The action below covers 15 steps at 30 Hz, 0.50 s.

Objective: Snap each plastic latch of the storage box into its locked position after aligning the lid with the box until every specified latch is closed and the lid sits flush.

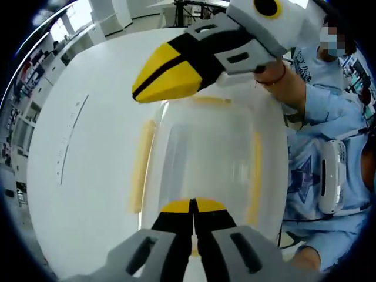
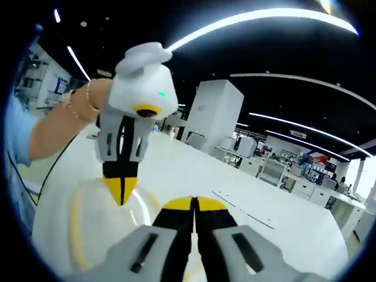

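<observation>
We have the storage box [image 1: 205,170] on the white tabletop [image 1: 88,117] directly below us, its clear lid [image 1: 211,147] on top and pale yellow latches along its edges: one on the left side [image 1: 143,164], one on the right side [image 1: 256,176], and one at the far end [image 1: 208,101]. All are blurred, so we cannot tell which are already locked, nor whether the lid sits fully flush.

Our left gripper [image 1: 192,207] has its jaws pressed together on nothing and hangs over the near end of the box. Our right gripper [image 2: 192,205] is likewise closed and empty; in the left gripper view it enters from above, tips just over the far-end latch. In the right gripper view the left gripper points straight down at the lid.

We judge the step in hand to be pressing down end latches with closed tips used as pushers. To do it well, we should first check that the lid is square on the rim, then set each tip on the outer flap of its latch rather than on the lid, and press firmly until it seats. Pushing both ends together should keep the box from sliding or tipping. The side latches probably need checking afterwards.
</observation>
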Each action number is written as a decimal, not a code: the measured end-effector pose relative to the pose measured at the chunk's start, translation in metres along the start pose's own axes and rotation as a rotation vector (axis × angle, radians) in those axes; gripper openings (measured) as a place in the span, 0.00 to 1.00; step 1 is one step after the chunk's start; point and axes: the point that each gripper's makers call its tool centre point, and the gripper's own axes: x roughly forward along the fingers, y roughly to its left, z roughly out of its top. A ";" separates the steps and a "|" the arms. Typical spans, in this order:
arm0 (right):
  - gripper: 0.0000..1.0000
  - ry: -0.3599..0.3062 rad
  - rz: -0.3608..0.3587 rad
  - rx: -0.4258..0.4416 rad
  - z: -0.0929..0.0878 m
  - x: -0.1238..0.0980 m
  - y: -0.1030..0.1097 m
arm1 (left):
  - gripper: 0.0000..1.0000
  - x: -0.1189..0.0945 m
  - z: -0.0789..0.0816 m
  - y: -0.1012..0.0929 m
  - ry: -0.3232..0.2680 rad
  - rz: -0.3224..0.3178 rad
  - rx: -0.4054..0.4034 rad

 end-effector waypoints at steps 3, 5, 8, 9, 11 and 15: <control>0.00 0.030 0.025 -0.010 -0.005 0.009 -0.003 | 0.00 0.000 0.000 0.000 -0.006 0.002 -0.001; 0.00 0.038 0.040 -0.010 -0.006 0.014 -0.005 | 0.00 0.000 0.000 0.001 -0.012 0.004 0.000; 0.00 0.056 0.089 -0.009 -0.008 0.023 -0.001 | 0.00 0.001 0.000 0.001 -0.022 0.010 0.005; 0.00 0.068 0.105 -0.008 -0.009 0.025 0.000 | 0.00 0.001 0.000 0.001 -0.024 0.012 0.007; 0.00 0.134 0.156 -0.025 -0.019 0.031 0.007 | 0.00 0.001 0.000 0.001 -0.026 0.014 0.010; 0.00 0.213 0.204 -0.015 -0.032 0.044 0.013 | 0.00 0.001 0.001 0.001 -0.030 0.016 0.012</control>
